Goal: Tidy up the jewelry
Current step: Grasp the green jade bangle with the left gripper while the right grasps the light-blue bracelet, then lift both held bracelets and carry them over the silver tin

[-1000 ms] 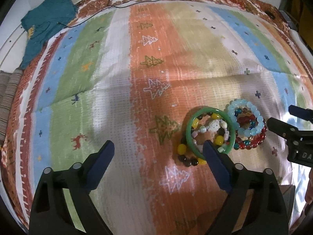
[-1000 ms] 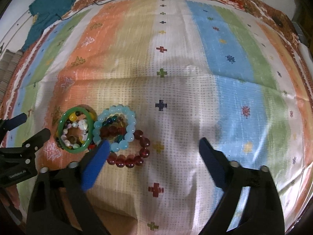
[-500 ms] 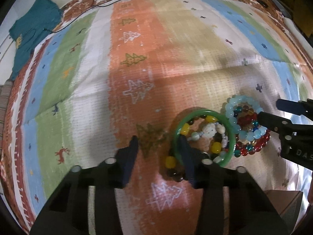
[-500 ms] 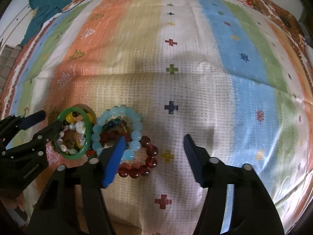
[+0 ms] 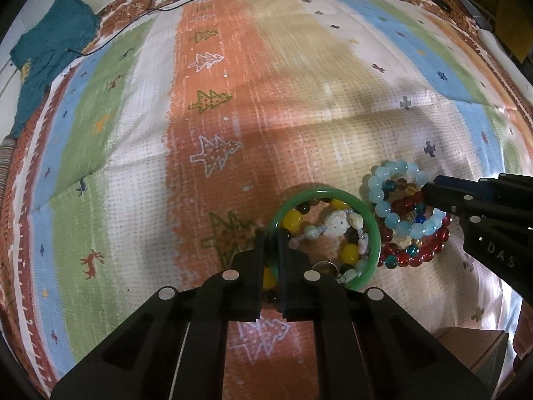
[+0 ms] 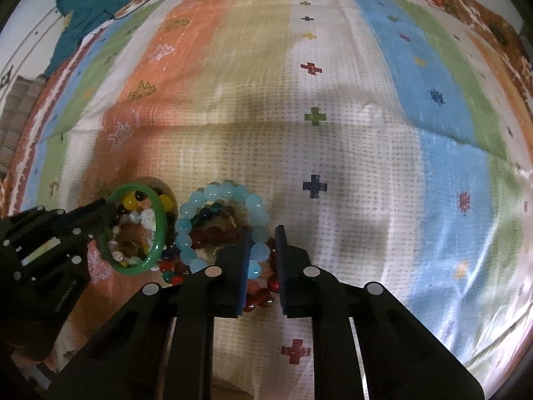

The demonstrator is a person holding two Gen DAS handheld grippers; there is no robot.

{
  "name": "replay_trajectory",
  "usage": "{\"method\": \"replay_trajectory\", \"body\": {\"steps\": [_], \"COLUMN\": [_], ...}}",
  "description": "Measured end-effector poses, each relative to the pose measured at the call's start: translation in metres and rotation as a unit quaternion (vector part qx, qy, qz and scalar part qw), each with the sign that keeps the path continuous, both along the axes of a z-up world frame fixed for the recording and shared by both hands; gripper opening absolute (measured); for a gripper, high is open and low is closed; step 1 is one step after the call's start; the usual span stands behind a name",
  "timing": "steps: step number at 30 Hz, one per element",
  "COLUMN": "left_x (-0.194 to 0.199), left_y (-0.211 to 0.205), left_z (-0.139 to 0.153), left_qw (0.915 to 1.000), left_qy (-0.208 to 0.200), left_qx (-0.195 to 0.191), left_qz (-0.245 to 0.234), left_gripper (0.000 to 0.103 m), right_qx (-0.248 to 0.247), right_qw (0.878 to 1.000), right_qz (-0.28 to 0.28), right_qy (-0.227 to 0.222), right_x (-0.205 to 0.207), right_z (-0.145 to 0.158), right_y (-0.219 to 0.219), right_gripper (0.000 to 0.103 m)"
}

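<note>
Now left gripper [image 5: 270, 233] jaws pinch the green bangle [image 5: 373, 230], right gripper [image 6: 261, 233] jaws clamp the pale-blue bead bracelet [image 6: 220, 191].

Glossy, smooth green bangle [image 5: 373, 230] and translucent glassy pale-blue beads [image 5: 383, 205] lie on a matt, coarse-woven striped cloth [image 5: 299, 100].
</note>
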State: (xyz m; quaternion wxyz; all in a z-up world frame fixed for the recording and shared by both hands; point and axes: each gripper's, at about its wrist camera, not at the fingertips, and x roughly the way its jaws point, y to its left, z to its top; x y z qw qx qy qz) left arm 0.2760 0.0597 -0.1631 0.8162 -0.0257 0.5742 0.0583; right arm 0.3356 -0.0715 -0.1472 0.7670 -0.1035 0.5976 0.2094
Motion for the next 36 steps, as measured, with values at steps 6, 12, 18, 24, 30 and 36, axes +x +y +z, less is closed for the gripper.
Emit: {"method": "replay_trajectory", "body": {"steps": [6, 12, 18, 24, 30, 36], "left_x": [-0.002, -0.009, -0.015, -0.022, -0.033, -0.048], "left_y": [-0.001, 0.004, 0.007, 0.002, -0.001, -0.007], "left_z": [0.007, 0.019, 0.037, 0.05, 0.062, 0.074], "left_qw": [0.9999, 0.9998, 0.9987, 0.9981, 0.9973, 0.997], "left_qy": [-0.008, -0.013, -0.037, -0.047, -0.056, -0.064], "left_qx": [0.007, -0.002, 0.005, 0.011, 0.013, 0.015], "left_qz": [0.001, 0.018, 0.035, 0.039, 0.046, 0.043], "left_gripper": [0.006, 0.006, 0.007, 0.007, 0.007, 0.007], "right_qx": [-0.004, -0.006, 0.005, -0.002, -0.007, 0.006], "right_qw": [1.0, 1.0, 0.997, 0.996, 0.995, 0.993], "right_qz": [0.005, 0.013, 0.046, 0.055, 0.045, 0.043], "right_qy": [-0.007, -0.022, -0.058, -0.076, -0.09, -0.107], "right_x": [-0.001, -0.011, -0.03, -0.037, -0.047, -0.059], "right_z": [0.002, 0.012, 0.041, 0.048, 0.054, 0.07], "right_y": [0.0, -0.004, 0.0, -0.001, -0.007, -0.009], "right_gripper": [0.012, 0.012, 0.012, 0.012, 0.012, 0.012]}}
